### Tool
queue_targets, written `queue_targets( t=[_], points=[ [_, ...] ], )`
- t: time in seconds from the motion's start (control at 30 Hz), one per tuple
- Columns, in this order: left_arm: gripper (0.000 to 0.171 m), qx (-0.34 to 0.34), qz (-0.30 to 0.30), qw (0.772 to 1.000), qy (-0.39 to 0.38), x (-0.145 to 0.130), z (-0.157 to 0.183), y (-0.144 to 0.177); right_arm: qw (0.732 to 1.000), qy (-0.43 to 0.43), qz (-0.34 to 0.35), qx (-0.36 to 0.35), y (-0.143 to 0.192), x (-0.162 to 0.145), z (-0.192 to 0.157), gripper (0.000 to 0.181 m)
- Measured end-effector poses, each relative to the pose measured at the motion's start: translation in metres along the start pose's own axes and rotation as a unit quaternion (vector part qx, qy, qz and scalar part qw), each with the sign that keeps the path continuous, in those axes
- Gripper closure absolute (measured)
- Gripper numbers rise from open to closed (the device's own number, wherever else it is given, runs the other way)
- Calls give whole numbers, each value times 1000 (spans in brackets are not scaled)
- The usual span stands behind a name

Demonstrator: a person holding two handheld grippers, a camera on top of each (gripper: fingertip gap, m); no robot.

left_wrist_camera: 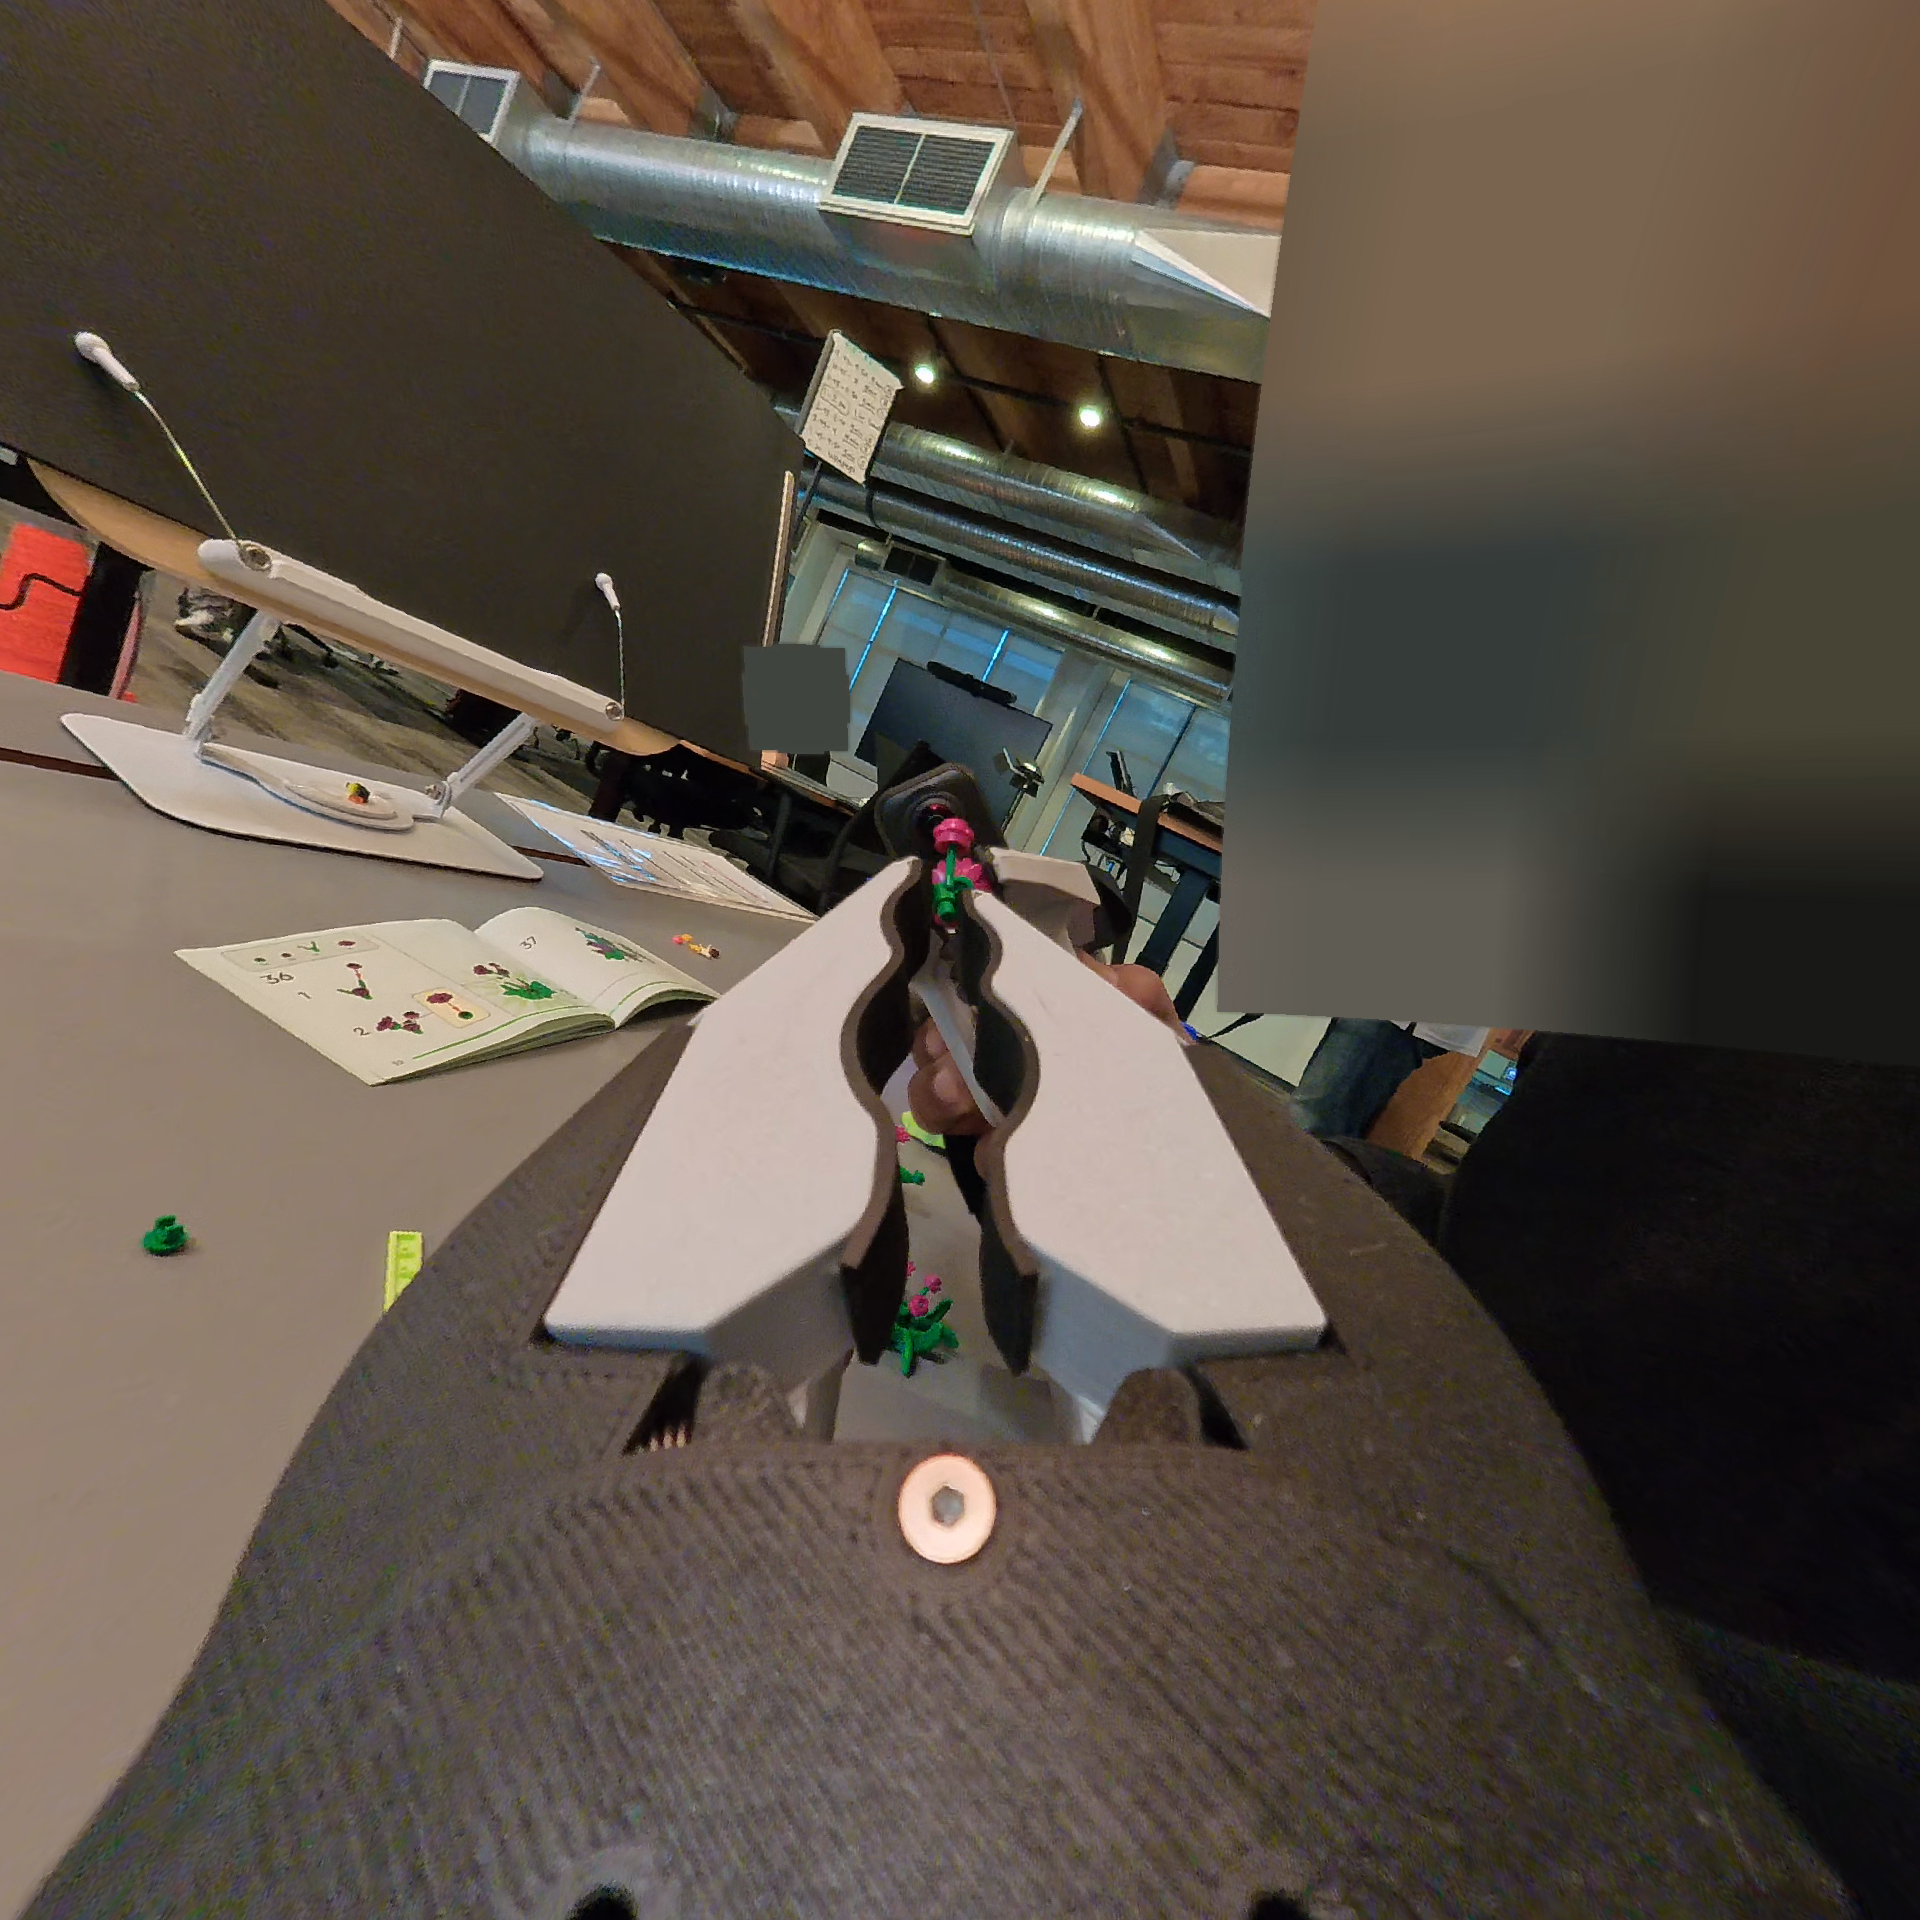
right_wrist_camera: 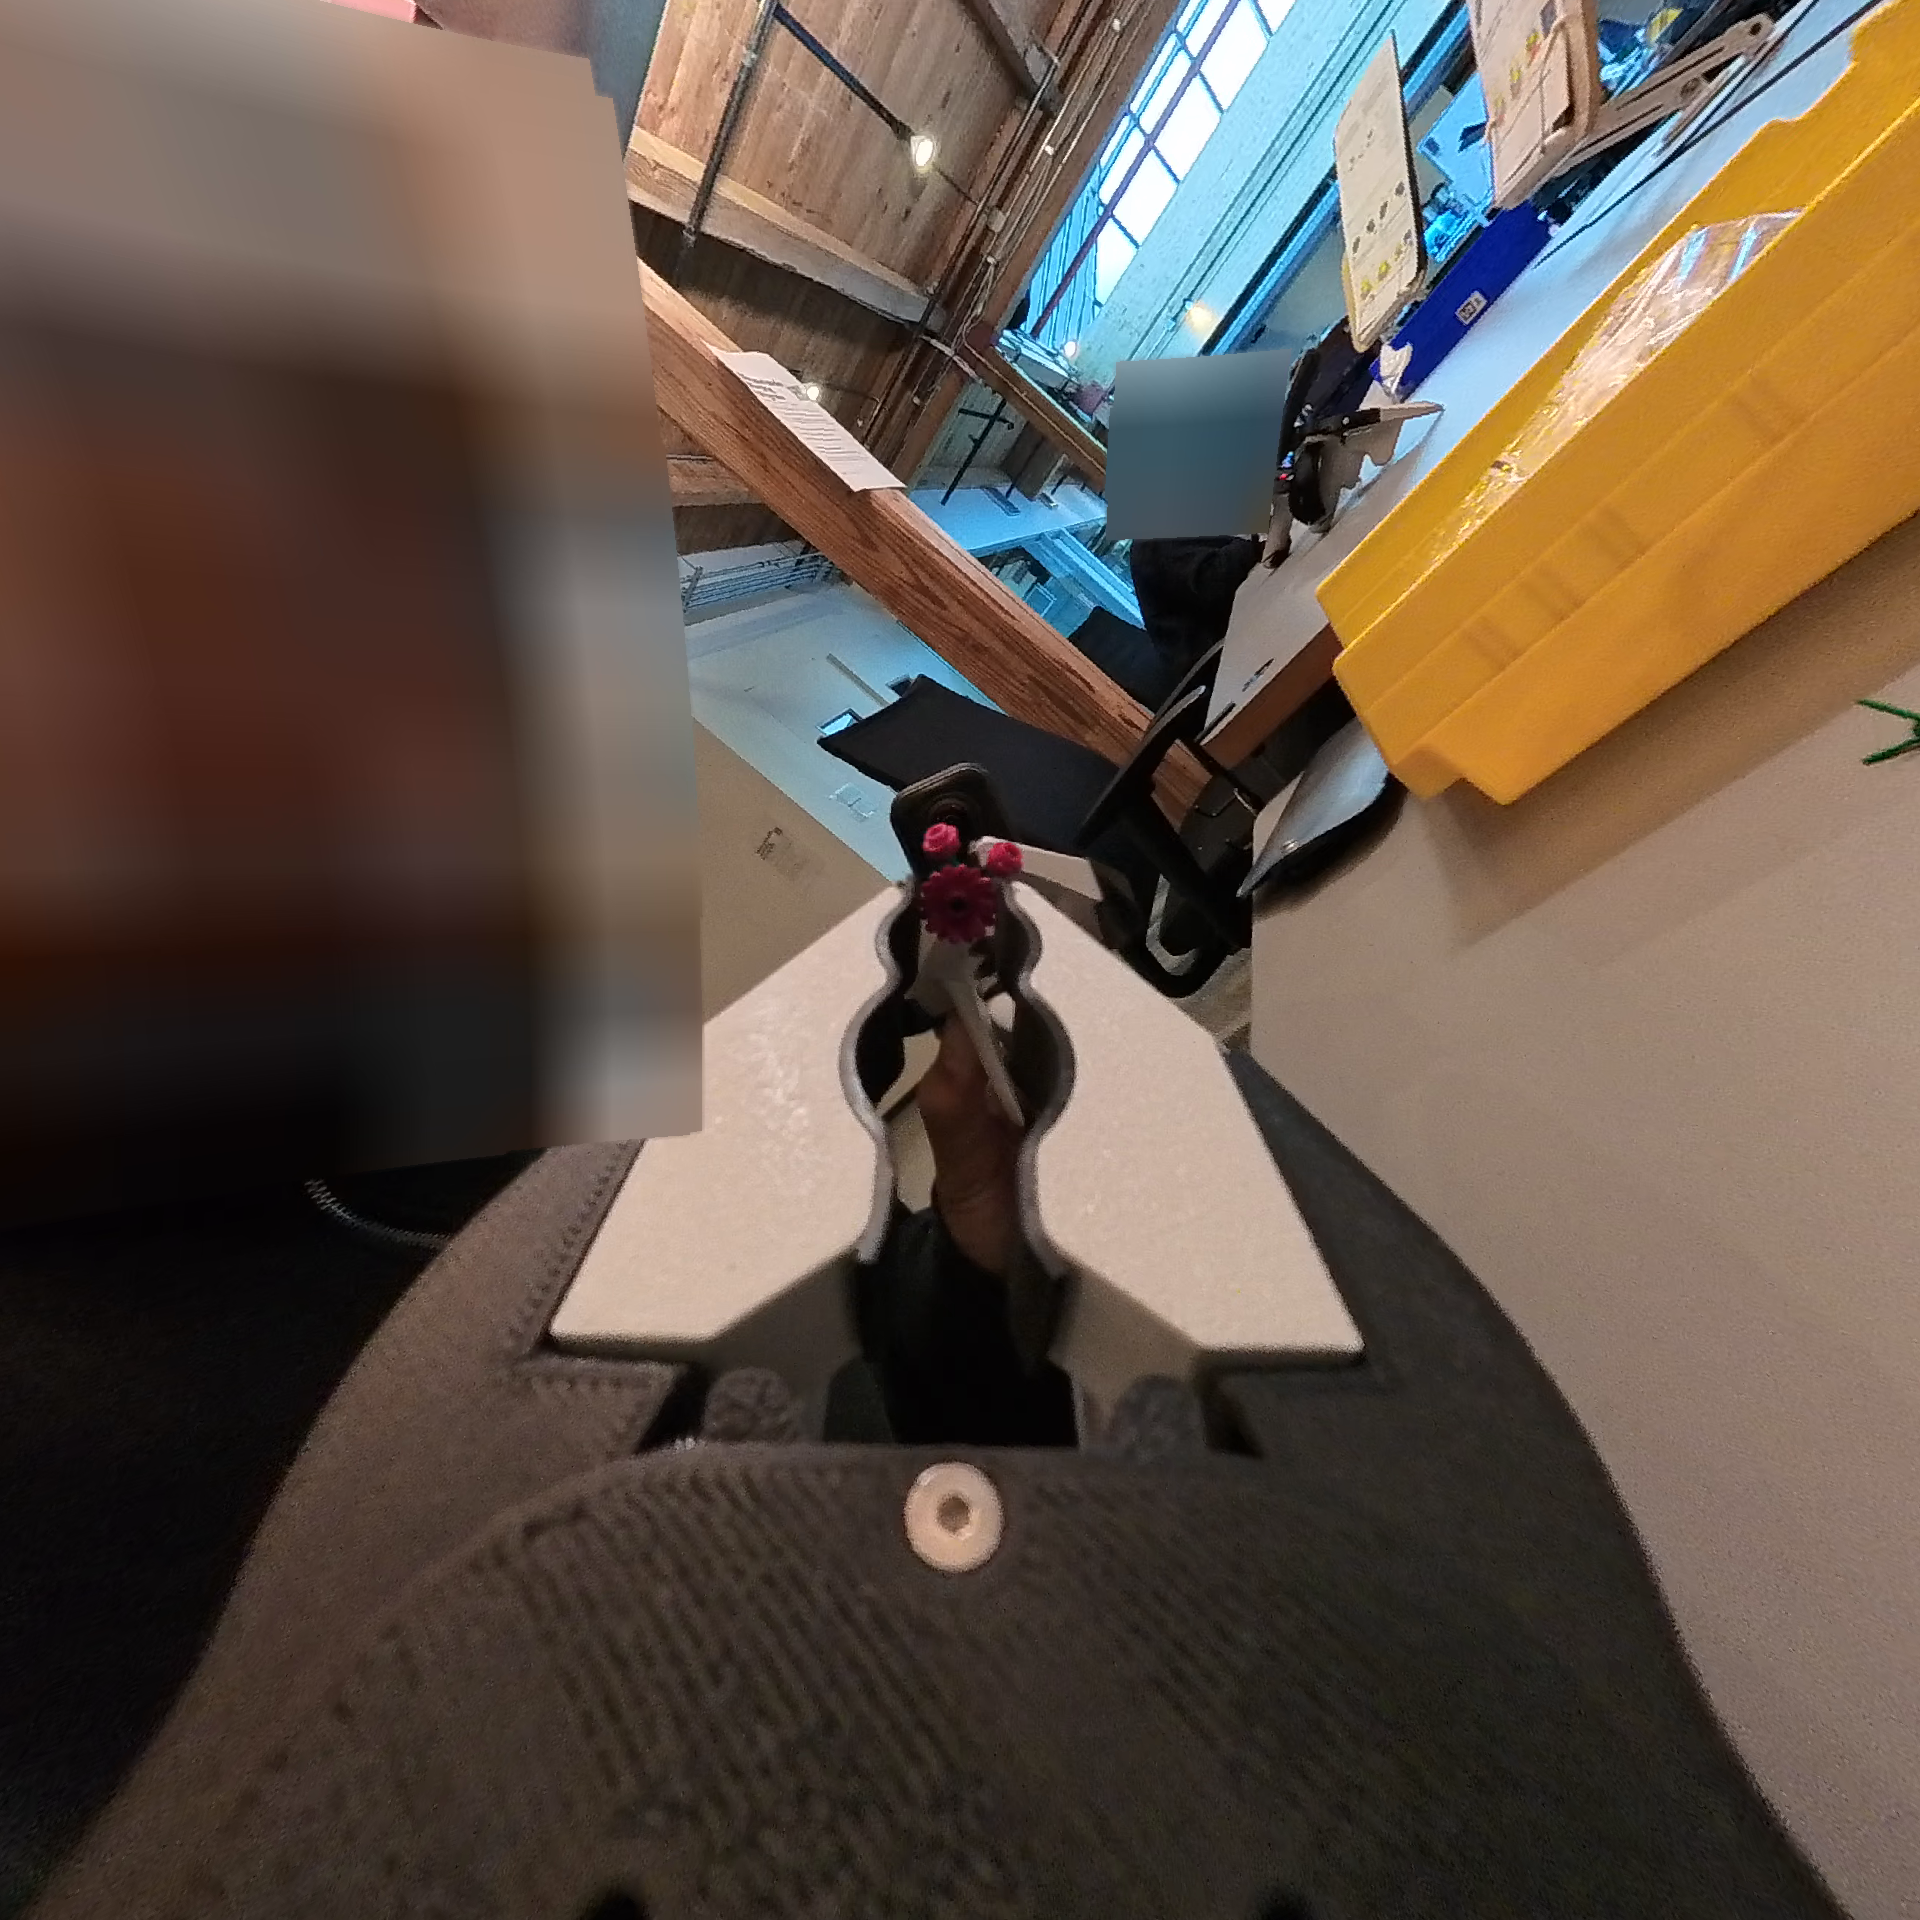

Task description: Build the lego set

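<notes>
In the left wrist view my left gripper [left_wrist_camera: 951, 883] is shut on a small green flower stem [left_wrist_camera: 945, 902] with magenta blossoms, held up in the air. My right gripper meets it tip to tip; one of its grey fingers [left_wrist_camera: 1044, 871] shows just beyond. In the right wrist view my right gripper [right_wrist_camera: 956, 902] is shut on a magenta flower [right_wrist_camera: 954, 900], with two small magenta buds [right_wrist_camera: 1003, 856] behind it. A finger of the left gripper [right_wrist_camera: 971, 1023] shows through the gap. A built green and magenta flower cluster [left_wrist_camera: 920, 1325] lies on the table below.
An open instruction booklet [left_wrist_camera: 447, 987] lies on the grey table [left_wrist_camera: 156, 1039], with a green piece [left_wrist_camera: 164, 1234], a lime strip [left_wrist_camera: 403, 1265] and tiny pieces [left_wrist_camera: 696, 945] nearby. A white stand [left_wrist_camera: 312, 727] is behind. A yellow bin [right_wrist_camera: 1610, 520] and a green sprig [right_wrist_camera: 1896, 743] are at right. Only a small space, under 4 cm, lies between the two pairs of fingers. Left tips and right tips are each some 20 cm from the green piece [left_wrist_camera: 164, 1234].
</notes>
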State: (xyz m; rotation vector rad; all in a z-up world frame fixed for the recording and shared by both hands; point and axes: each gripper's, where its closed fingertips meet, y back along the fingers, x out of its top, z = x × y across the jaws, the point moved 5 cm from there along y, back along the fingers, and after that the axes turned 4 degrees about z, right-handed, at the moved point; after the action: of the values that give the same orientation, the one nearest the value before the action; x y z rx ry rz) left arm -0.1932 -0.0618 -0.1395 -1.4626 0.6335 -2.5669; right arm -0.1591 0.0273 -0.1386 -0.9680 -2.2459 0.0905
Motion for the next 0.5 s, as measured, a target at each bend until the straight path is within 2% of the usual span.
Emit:
queue_targets(
  t=[0.5],
  points=[
    [171, 8, -2, 1000, 4, 0, 0, -1, 999, 19, -4, -41, -1, -3, 5, 169]
  ],
)
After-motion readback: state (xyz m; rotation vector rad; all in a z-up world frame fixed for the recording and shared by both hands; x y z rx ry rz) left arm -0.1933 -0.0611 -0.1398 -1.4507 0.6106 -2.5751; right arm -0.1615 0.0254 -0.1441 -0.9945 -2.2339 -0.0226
